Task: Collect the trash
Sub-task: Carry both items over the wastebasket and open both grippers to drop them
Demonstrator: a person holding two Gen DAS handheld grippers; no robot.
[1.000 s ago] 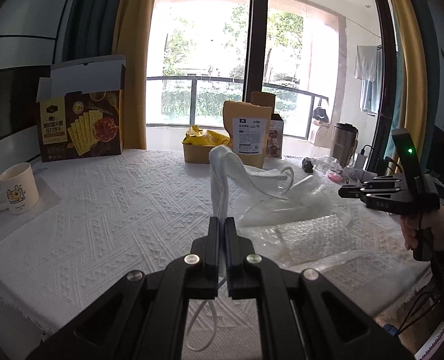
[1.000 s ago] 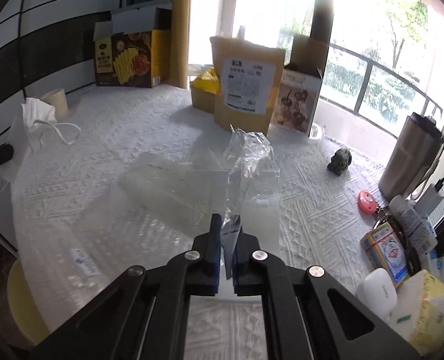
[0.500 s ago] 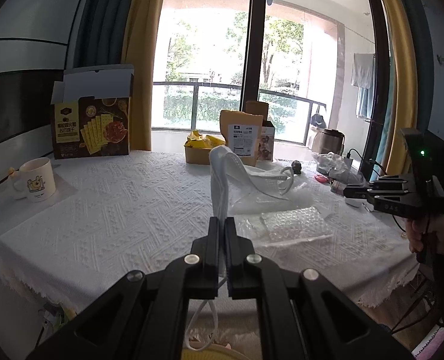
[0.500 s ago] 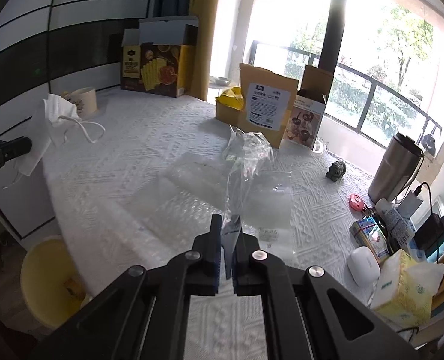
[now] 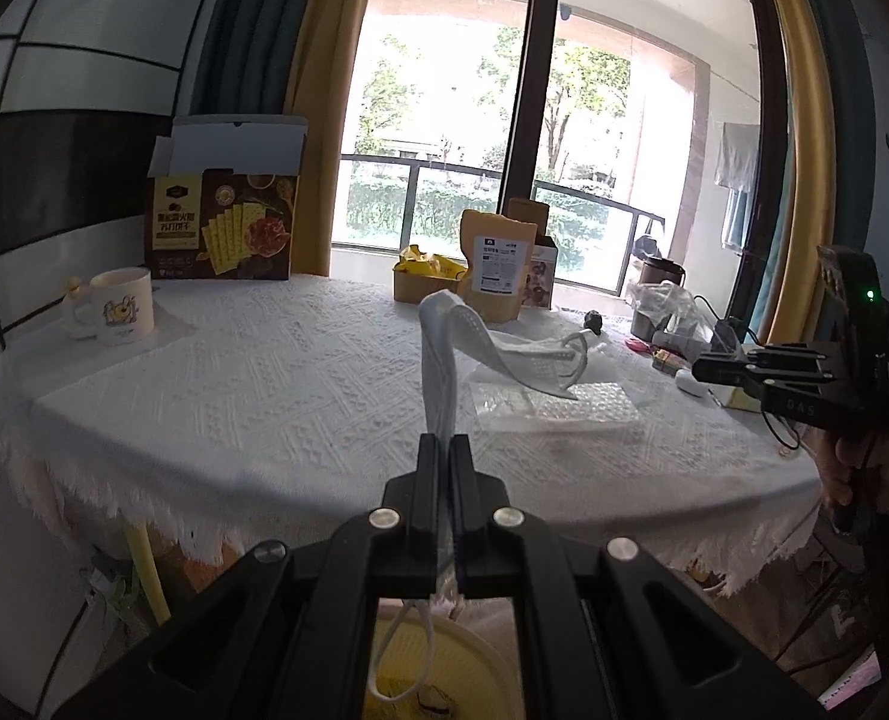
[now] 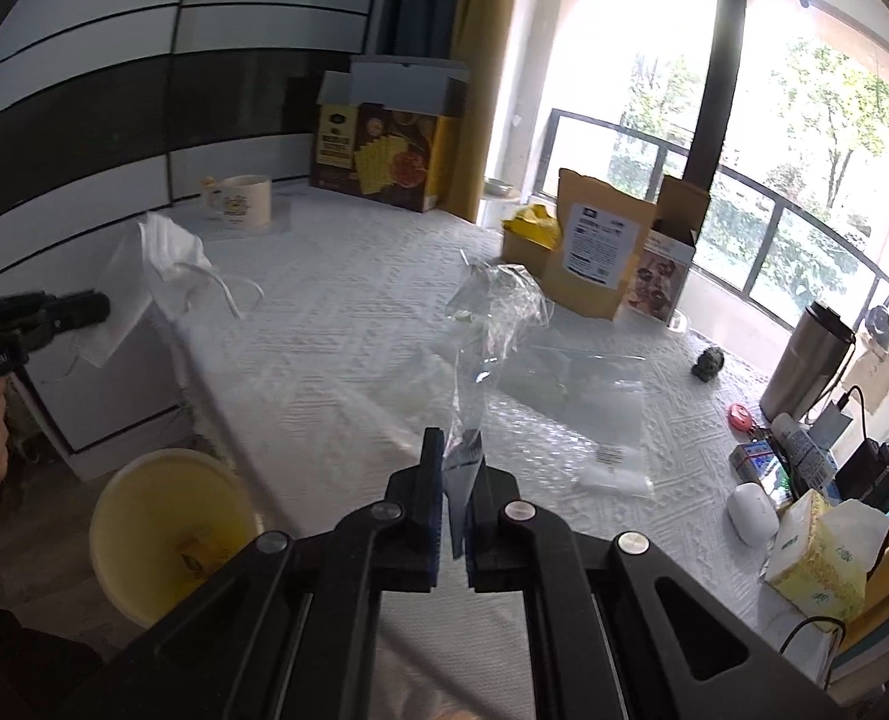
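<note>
Two pieces of trash were in hand at once. The face mask [image 5: 438,360] was pinched by its folded edge in the left claw [image 5: 442,450], which was clamped tight on it, so the body stood up above the tips and an ear loop [image 5: 399,654] hung below. That loop dangled over the yellow bin [image 5: 444,678], which suggests the mask was held there for dropping. The right claw [image 6: 453,450] was closed on a corner of a clear plastic bag [image 6: 492,324], the crumpled film rising in front of it, above the bench [image 6: 348,324]. From the right wrist view the bin [image 6: 162,516] sat on the floor just off the bench's edge, low and to the left, so the bag likely had some way to go. More clear wrapping, a bubble-wrap sheet [image 5: 555,405] and a flat plastic sleeve [image 6: 582,396], lay on the white cloth, probably next to collect. A mug [image 5: 120,306], a cracker box [image 5: 225,222] and a kraft pouch [image 5: 498,273] stood farther back.
</note>
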